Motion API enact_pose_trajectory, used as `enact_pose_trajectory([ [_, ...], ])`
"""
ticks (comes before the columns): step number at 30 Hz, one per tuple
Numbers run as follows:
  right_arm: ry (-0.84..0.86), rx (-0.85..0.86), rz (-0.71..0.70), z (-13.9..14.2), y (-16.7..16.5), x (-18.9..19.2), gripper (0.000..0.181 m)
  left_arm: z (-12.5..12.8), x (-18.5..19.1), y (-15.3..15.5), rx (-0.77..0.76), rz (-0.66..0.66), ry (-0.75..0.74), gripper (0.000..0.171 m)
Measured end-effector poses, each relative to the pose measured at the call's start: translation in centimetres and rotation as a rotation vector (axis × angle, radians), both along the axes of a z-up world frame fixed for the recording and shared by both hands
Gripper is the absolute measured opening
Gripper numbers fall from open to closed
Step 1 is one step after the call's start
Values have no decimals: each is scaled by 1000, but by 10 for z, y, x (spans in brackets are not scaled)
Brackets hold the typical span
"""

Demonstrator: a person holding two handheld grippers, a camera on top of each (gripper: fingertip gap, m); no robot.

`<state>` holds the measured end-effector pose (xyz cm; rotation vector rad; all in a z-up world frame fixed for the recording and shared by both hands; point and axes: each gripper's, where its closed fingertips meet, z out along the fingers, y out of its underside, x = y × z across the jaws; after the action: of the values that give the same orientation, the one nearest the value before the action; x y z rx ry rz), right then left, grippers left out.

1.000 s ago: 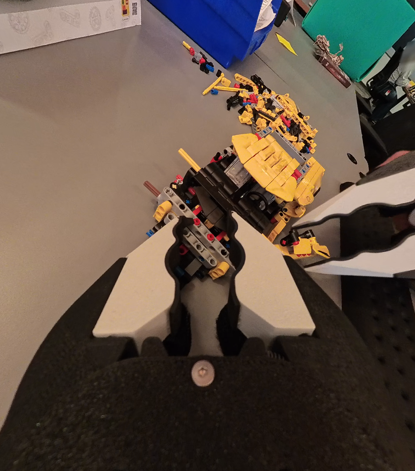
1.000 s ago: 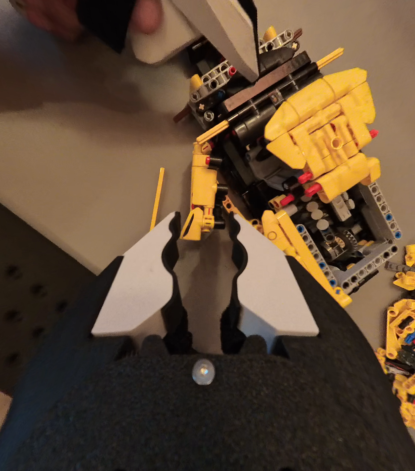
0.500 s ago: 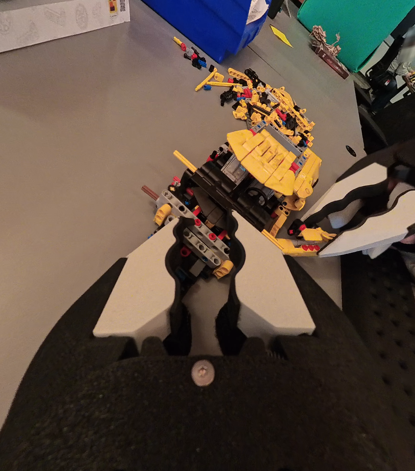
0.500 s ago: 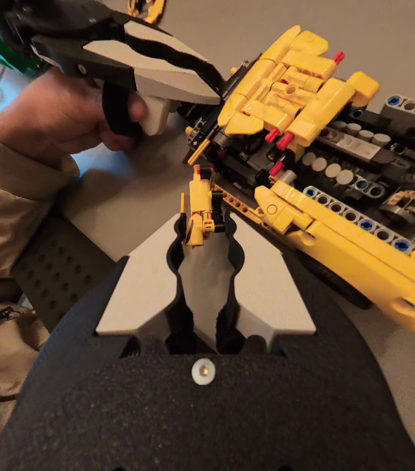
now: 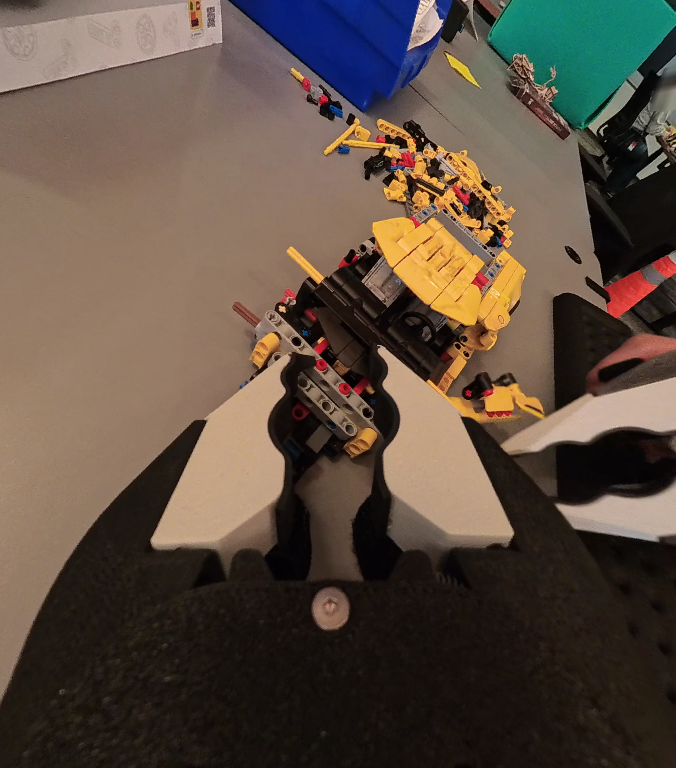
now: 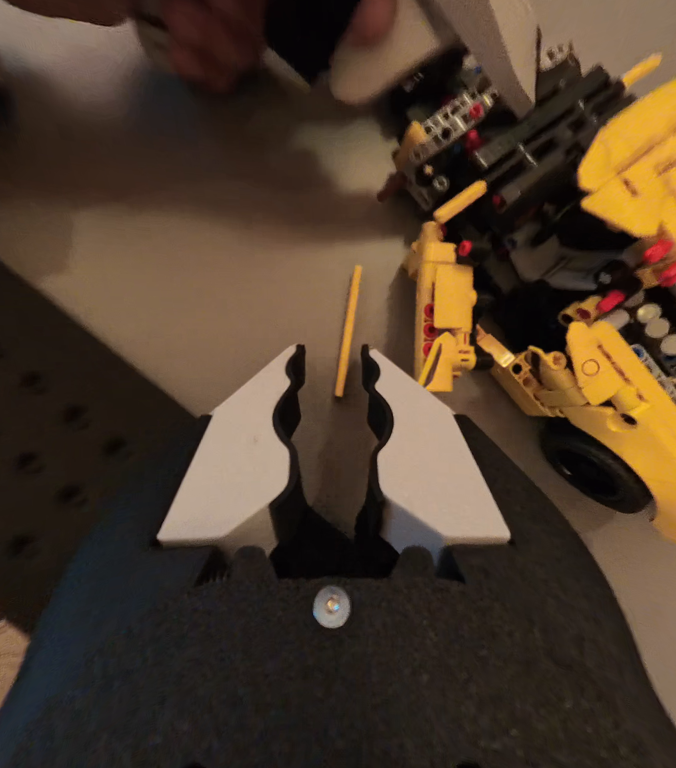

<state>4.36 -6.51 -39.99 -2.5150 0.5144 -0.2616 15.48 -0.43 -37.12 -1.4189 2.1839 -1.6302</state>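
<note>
Two hand-held grippers (image 5: 334,365) (image 6: 333,353), one brick-built car (image 5: 423,291), one yellow rod (image 6: 348,332).

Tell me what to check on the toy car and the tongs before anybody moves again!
1. Left tongs shut on the toy car's grey beam: ok.
2. Right tongs open and empty: ok.
3. Thin yellow rod lies flat on the table, in line with the right tongs' gap: ok.
4. Small yellow side piece joined to the car: cannot tell.
5. Loose pieces pile apart from both tongs: ok.
6. Right wrist view sharp: not ok, blurred.
</note>
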Motion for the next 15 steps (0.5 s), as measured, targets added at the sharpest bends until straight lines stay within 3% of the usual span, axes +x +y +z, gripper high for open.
enact_pose_trajectory([
  [6,49,14,-24,-2,-5,6,1,0,0,1,-5,1,3,34],
  [9,87,176,138,41,5,-18,2,0,0,2,-5,4,1,34],
  [11,-79,195,70,79,-26,16,2,0,0,2,-8,4,4,34],
  [13,-201,225,-125,112,-87,73,1,0,0,2,-10,3,6,34],
  [15,-231,107,-352,103,-173,133,1,0,0,2,-10,3,7,34],
])
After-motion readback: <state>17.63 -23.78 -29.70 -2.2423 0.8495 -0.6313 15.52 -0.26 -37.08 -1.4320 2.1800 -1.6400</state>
